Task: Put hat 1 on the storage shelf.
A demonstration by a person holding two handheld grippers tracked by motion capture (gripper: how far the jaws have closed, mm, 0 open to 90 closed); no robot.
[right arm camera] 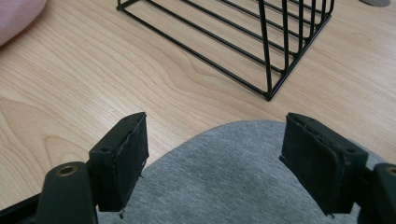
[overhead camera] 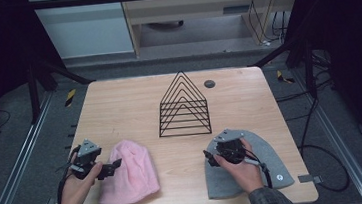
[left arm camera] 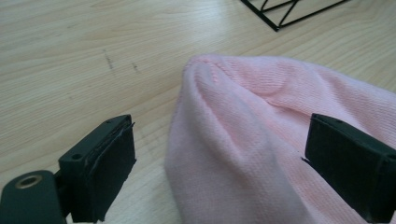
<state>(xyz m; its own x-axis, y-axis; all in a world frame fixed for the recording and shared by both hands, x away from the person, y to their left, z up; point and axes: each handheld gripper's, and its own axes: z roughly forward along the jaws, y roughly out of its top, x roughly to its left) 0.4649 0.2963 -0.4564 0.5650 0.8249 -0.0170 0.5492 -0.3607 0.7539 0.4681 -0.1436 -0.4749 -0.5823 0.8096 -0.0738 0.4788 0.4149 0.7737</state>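
fuzzy pink knit hat [overhead camera: 128, 172], smooth grey cloth hat [overhead camera: 270, 166], matt wood table [overhead camera: 129, 107]

Black two-jaw left gripper [overhead camera: 109, 169] and right gripper [overhead camera: 209, 158], grey triangular plates, trailing cables.

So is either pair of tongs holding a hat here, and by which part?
Nothing is held. The left tongs stand open around the pink hat's top end; the right tongs stand open over the grey hat.
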